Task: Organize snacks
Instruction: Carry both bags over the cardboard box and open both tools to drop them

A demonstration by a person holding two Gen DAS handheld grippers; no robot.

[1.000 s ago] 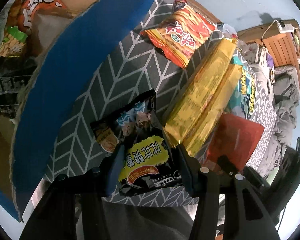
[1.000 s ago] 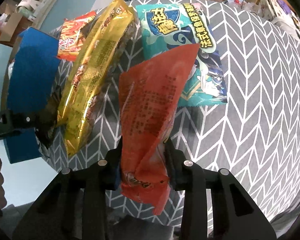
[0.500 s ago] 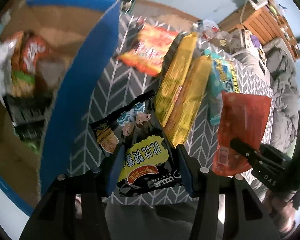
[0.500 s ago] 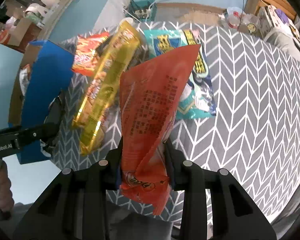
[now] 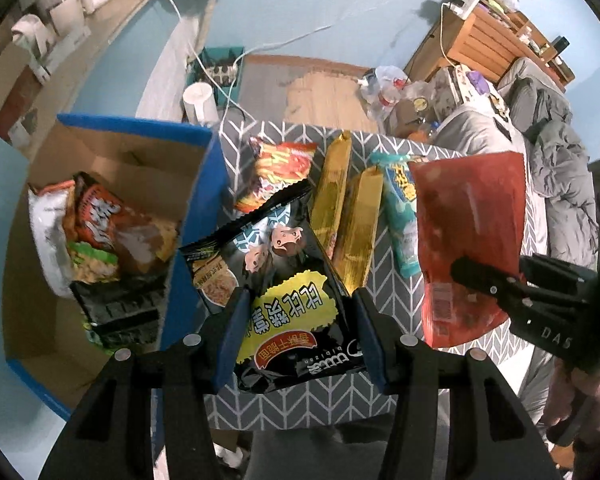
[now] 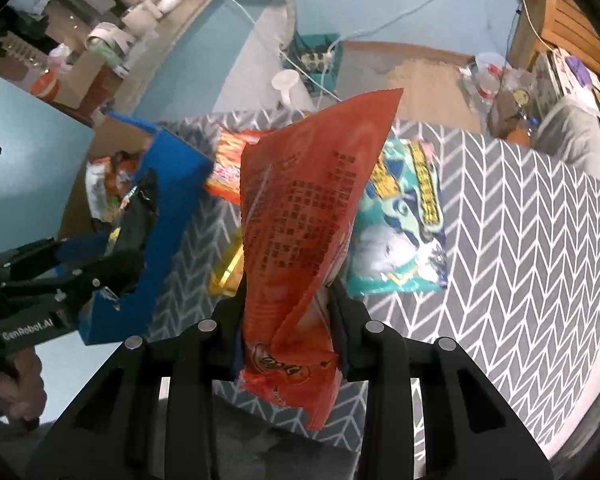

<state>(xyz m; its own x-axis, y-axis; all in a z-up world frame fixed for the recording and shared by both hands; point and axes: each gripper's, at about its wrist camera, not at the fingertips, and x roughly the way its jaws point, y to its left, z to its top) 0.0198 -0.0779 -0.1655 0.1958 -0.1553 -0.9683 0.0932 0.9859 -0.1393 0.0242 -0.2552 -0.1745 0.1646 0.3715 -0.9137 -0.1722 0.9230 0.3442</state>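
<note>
My left gripper is shut on a black snack bag with a yellow label and holds it in the air beside the blue cardboard box. My right gripper is shut on a red snack bag, also lifted; it also shows in the left wrist view. The box holds several snack bags. On the grey chevron table lie an orange-red bag, two yellow packs and a teal bag.
A white paper roll and a teal crate with a power strip stand on the floor behind the table. A wooden shelf and grey bedding are at the right.
Both grippers have risen and pulled back with their bags. The views now take in the whole table, the box interior and the floor beyond.
</note>
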